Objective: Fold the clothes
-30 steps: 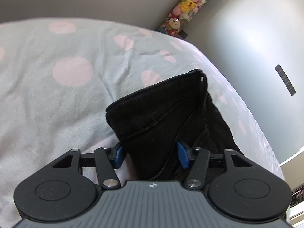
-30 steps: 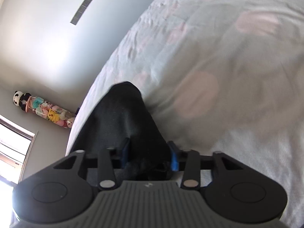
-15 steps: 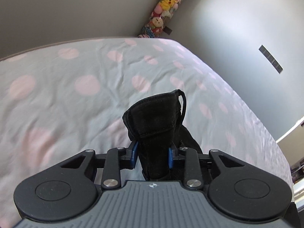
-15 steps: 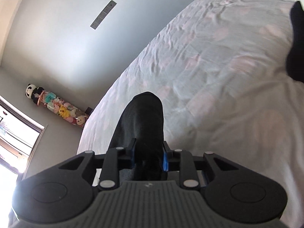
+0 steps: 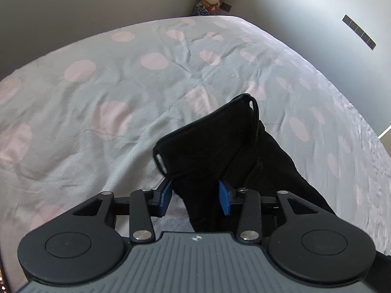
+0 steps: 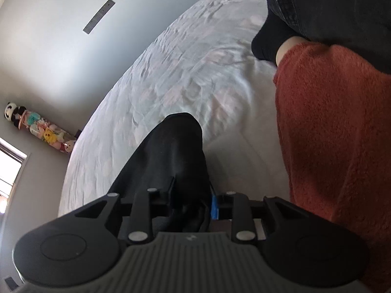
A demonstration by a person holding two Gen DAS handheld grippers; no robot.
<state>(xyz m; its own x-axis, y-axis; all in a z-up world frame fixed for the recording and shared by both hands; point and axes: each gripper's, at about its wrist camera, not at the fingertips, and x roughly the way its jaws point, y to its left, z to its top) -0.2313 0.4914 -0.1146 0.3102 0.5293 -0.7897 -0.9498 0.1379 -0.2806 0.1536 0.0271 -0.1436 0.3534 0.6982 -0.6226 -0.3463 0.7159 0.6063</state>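
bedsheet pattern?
Pale blue-grey bedsheet with pink polka dots; clearest in the left wrist view.
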